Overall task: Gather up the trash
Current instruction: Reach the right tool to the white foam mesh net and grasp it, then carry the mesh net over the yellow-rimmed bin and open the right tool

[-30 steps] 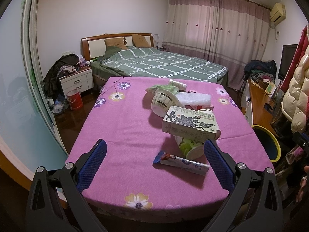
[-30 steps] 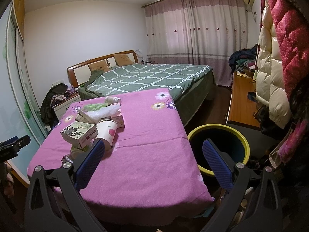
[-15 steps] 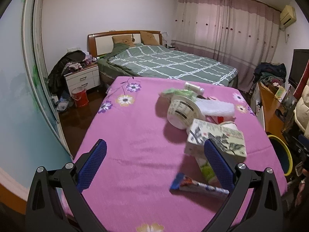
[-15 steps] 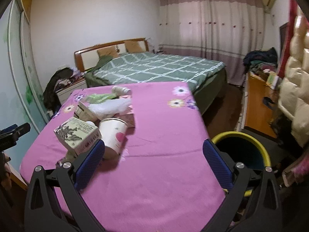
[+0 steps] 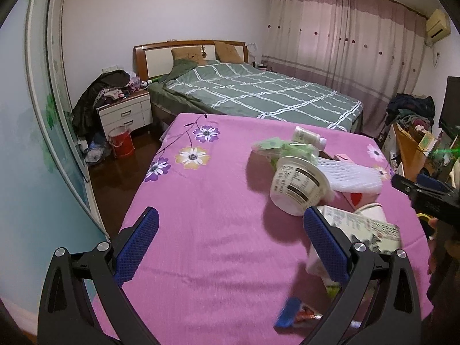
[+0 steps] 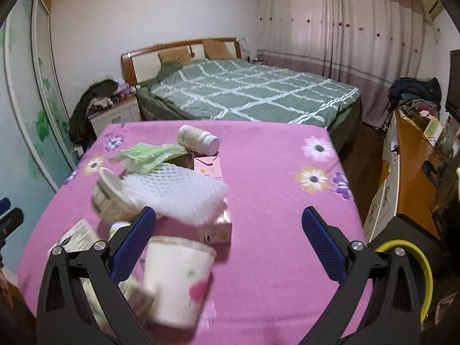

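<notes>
Trash lies piled on a table with a pink flowered cloth (image 5: 201, 215). It includes a white yogurt tub (image 5: 299, 188), a white foam net (image 6: 175, 195), a green wrapper (image 6: 149, 153), a small white bottle (image 6: 198, 138), a pink carton (image 6: 208, 168), a flower-printed box (image 5: 365, 225), a blue-ended wrapper (image 5: 299, 313) and a white paper cup (image 6: 175, 279). My left gripper (image 5: 230, 247) is open and empty over the cloth, left of the pile. My right gripper (image 6: 228, 245) is open and empty, with the cup beside its left finger (image 6: 133, 244).
A yellow-rimmed dark bin (image 6: 417, 267) stands on the floor right of the table. A green-quilted bed (image 5: 258, 95) is behind the table. A wooden desk (image 6: 414, 166) is on the right, and a nightstand (image 5: 126, 112) and a red bucket (image 5: 122, 141) on the left.
Both grippers have moved forward over the table and nearer the pile. The pile has shifted right in the left view and left and closer in the right view. Both stayed open.
</notes>
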The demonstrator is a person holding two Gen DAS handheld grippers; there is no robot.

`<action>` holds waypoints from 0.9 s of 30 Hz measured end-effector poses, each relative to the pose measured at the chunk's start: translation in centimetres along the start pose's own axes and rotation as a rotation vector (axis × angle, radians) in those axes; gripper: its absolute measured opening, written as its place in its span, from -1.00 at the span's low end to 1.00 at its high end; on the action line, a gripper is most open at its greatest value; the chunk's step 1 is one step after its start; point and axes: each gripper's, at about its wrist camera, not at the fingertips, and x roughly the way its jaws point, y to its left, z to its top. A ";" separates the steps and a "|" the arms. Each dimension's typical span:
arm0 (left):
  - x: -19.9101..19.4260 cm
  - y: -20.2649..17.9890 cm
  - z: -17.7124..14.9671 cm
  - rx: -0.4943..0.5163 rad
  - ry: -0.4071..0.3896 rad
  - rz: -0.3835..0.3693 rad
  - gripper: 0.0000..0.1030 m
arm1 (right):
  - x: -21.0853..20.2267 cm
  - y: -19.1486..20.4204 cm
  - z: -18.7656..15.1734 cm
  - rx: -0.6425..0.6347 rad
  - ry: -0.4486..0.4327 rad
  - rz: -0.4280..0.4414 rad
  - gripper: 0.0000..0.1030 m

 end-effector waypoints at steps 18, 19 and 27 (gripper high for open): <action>8.9 1.4 2.2 -0.021 0.035 -0.028 0.93 | 4.8 1.1 2.0 0.036 0.065 0.087 -0.60; 9.0 1.4 2.2 -0.018 0.035 -0.030 0.93 | 4.4 1.1 2.2 0.042 0.055 0.097 -0.62; 9.9 1.4 2.5 -0.004 0.009 -0.051 0.93 | 0.0 1.3 3.6 0.072 -0.072 0.130 -0.72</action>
